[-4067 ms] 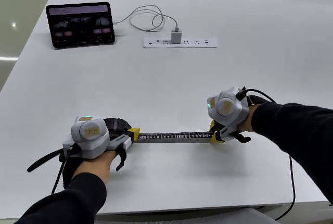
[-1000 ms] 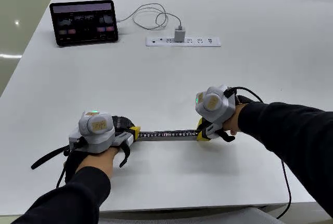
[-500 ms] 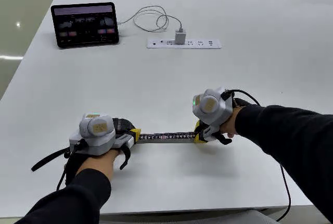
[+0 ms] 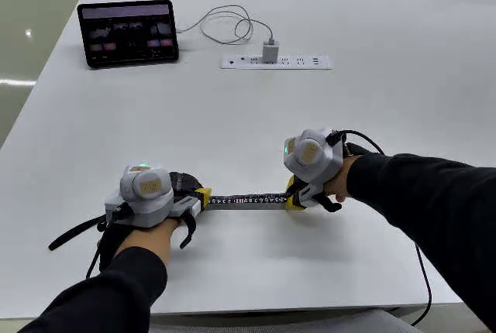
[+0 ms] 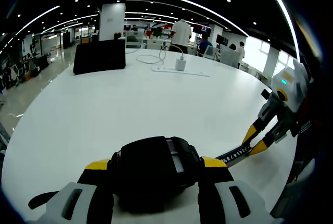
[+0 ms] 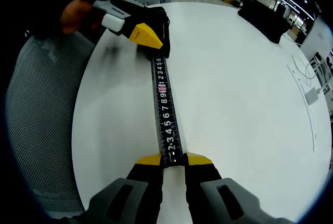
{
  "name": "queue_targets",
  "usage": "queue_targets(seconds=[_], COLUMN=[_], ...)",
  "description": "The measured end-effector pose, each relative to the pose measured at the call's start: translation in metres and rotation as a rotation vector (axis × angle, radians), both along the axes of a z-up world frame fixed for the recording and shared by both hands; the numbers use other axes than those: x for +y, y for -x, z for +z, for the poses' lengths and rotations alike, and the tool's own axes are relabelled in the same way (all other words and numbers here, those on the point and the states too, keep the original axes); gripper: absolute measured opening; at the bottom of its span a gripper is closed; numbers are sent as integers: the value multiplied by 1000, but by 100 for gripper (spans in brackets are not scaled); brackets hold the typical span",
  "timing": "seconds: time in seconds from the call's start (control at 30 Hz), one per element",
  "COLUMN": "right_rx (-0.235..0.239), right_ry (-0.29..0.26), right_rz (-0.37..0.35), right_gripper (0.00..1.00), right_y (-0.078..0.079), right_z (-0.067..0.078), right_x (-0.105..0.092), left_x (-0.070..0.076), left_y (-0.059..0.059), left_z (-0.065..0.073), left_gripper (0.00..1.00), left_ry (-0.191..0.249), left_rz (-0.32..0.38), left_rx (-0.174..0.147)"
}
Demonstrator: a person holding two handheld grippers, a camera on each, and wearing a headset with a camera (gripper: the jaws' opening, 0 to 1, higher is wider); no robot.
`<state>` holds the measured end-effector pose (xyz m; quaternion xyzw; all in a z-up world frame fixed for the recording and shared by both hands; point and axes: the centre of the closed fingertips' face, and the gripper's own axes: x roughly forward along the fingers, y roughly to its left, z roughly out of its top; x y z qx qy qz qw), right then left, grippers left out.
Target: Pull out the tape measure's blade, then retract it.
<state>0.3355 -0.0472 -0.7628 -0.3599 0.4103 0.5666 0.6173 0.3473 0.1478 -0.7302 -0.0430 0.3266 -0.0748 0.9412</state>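
The black tape measure case [image 5: 154, 169] lies on the white table [image 4: 256, 132], and my left gripper [image 5: 156, 163] is shut on it with yellow-tipped jaws at both sides. In the head view the case [image 4: 183, 187] sits at the lower left under that left gripper [image 4: 195, 200]. A dark blade [image 4: 246, 200] with white numbers runs flat along the table from the case to my right gripper [image 4: 293, 198]. In the right gripper view the blade [image 6: 165, 109] ends between the yellow tips of the right gripper [image 6: 173, 159], which is shut on its end. The case [image 6: 152, 22] shows far up that view.
A dark tablet [image 4: 128, 32] stands at the table's back left. A white power strip [image 4: 276, 61] with a plugged charger and a looped white cable [image 4: 225, 25] lies behind the middle. A black cable [image 4: 422, 267] trails from my right arm over the near edge.
My right gripper has moved left toward the case while shut on the blade's end, so the exposed blade is shorter. The left gripper and case have stayed in place.
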Motion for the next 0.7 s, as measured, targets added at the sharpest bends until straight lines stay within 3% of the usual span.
queue_targets(seconds=[0.7], right_rx=[-2], right_ry=[-20], right_rz=[1], right_gripper=[11], right_y=[0], right_z=[0], right_x=[12], left_x=[0], left_y=[0], left_z=[0], left_gripper=[62], left_ry=[0], left_rz=[2], left_rx=[0])
